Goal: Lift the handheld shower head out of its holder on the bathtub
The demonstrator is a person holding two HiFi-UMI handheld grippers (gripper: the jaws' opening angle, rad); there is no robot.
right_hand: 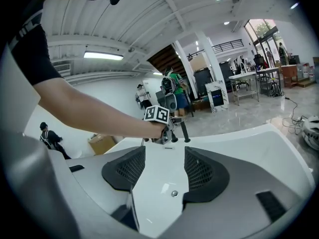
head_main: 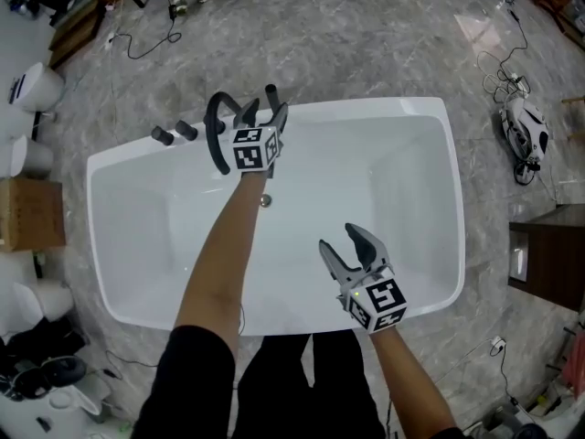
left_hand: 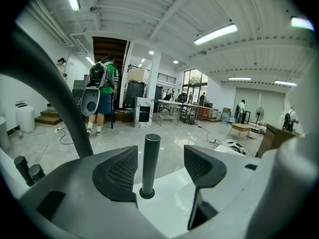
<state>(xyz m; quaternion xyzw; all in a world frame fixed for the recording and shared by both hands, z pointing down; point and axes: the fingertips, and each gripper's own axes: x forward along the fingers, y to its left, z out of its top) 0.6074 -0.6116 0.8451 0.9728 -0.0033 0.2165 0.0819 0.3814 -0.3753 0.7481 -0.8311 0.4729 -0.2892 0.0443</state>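
Note:
The handheld shower head (head_main: 271, 97) is a dark upright cylinder (left_hand: 149, 163) standing in its holder on the far rim of the white bathtub (head_main: 430, 117). My left gripper (head_main: 264, 115) is open, with its jaws on either side of the cylinder (right_hand: 184, 132); a gap shows on both sides, narrower at the left pad (left_hand: 118, 176). My right gripper (head_main: 340, 242) hangs open over the tub's near side, holding nothing. In the right gripper view, only the tub's white inside lies between the right gripper's (right_hand: 164, 171) pads.
A dark arched spout (head_main: 216, 131) and two dark knobs (head_main: 174, 133) stand on the rim left of the shower head. The drain (head_main: 266, 200) sits in the tub wall. A cardboard box (head_main: 32, 213), floor cables and a dark cabinet (head_main: 548, 254) surround the tub. A person with a backpack (left_hand: 99, 86) stands far off.

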